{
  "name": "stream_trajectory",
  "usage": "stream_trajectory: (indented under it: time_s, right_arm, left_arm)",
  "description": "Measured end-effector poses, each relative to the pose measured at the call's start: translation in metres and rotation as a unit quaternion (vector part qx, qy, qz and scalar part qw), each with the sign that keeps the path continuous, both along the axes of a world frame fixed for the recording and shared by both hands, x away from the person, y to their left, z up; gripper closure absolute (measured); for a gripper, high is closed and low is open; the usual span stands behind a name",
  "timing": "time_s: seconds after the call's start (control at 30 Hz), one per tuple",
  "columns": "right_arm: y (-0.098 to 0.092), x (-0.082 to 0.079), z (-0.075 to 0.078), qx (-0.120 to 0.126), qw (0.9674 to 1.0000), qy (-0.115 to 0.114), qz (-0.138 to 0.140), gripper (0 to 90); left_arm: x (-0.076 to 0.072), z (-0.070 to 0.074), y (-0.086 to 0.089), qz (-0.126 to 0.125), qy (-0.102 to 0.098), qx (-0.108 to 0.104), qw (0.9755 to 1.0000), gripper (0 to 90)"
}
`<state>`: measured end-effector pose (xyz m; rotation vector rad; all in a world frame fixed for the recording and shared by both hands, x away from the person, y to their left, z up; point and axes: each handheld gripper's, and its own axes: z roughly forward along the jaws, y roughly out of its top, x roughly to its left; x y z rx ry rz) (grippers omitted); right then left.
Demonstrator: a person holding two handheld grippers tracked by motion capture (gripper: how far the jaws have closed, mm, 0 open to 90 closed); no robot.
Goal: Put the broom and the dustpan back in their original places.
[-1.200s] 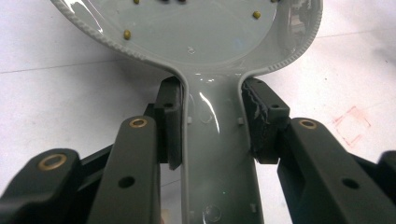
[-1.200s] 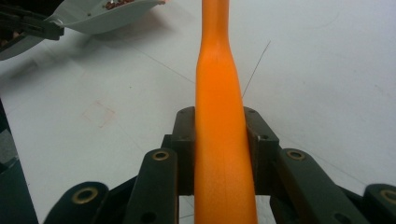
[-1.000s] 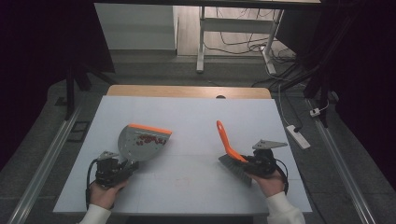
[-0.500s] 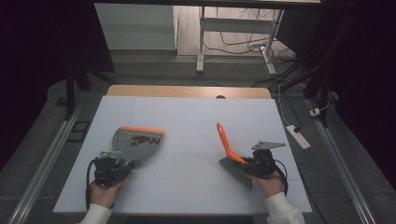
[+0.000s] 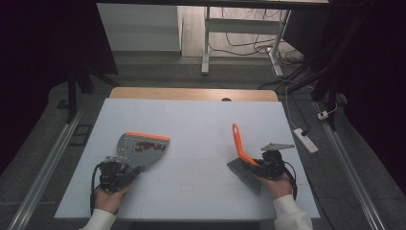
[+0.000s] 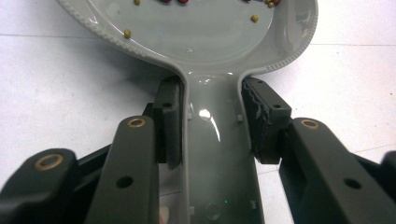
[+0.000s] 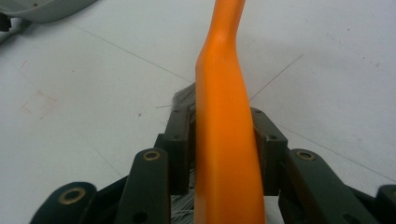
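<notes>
A grey dustpan (image 5: 139,152) with an orange front lip lies on the white table at the left, and several red and green beans (image 5: 146,146) sit in it. My left gripper (image 5: 117,172) is shut on its handle (image 6: 217,154), one pad on each side, with loose beans (image 6: 127,33) in the pan ahead. At the right, my right gripper (image 5: 265,167) is shut on a brush's orange handle (image 7: 224,116). The handle (image 5: 238,143) rises up and away, and the grey bristles (image 5: 244,173) rest on the table.
The white board (image 5: 201,124) spreads wide between the two tools. A wooden strip (image 5: 191,93) runs along its far edge. A power strip (image 5: 304,140) lies on the floor off the right side, and metal rails flank the table.
The dustpan has shifted slightly left and settled lower, from tilted to nearly flat on the table. The brush and right hand have barely moved.
</notes>
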<state>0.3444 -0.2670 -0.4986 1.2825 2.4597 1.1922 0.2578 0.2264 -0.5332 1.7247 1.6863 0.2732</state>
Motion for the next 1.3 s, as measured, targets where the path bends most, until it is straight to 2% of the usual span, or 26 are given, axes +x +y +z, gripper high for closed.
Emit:
stream_trajectory:
  time_s: [0.13, 0.33, 0.63, 0.7, 0.73, 0.93, 1.0, 1.1, 1.23, 1.3]
  right_arm:
    - [-0.001, 0.004, -0.004, -0.012, 0.9999, 0.001, -0.002, 58.7]
    - [-0.002, 0.009, -0.008, -0.037, 0.9992, -0.003, -0.014, 50.2]
    - [-0.005, 0.013, -0.012, -0.048, 0.9985, 0.005, -0.028, 45.1]
    - [-0.005, 0.013, -0.012, -0.062, 0.9974, -0.002, -0.035, 44.6]
    - [-0.006, 0.013, -0.012, -0.063, 0.9973, -0.013, -0.037, 44.4]
    - [-0.011, 0.012, -0.009, -0.055, 0.9972, -0.021, -0.046, 44.6]
    - [-0.012, 0.010, -0.007, -0.054, 0.9972, -0.028, -0.044, 44.5]
    - [-0.011, 0.007, -0.004, -0.053, 0.9972, -0.046, -0.025, 43.9]
    - [-0.006, -0.001, 0.001, -0.052, 0.9961, -0.071, 0.011, 44.3]
    - [-0.003, -0.004, 0.003, -0.046, 0.9954, -0.079, 0.026, 45.2]
  left_arm:
    - [0.001, -0.001, 0.001, -0.005, 0.002, -0.003, 1.0000, 54.5]
    - [-0.001, 0.001, 0.000, -0.006, -0.003, 0.006, 1.0000, 39.3]
    - [-0.003, 0.006, -0.001, -0.012, -0.011, 0.020, 0.9997, 32.0]
    - [-0.004, 0.008, 0.001, -0.010, -0.013, 0.022, 0.9996, 31.3]
    - [-0.005, 0.010, 0.002, -0.010, -0.018, 0.019, 0.9996, 31.0]
    - [-0.011, 0.024, 0.005, -0.021, -0.050, 0.040, 0.9977, 30.0]
    - [-0.012, 0.025, 0.007, -0.032, -0.062, 0.041, 0.9967, 29.8]
    - [-0.012, 0.027, 0.009, -0.062, -0.073, 0.035, 0.9948, 31.0]
    - [-0.010, 0.028, 0.006, -0.107, -0.081, 0.028, 0.9906, 32.1]
    - [-0.008, 0.028, 0.004, -0.127, -0.086, 0.029, 0.9877, 33.1]
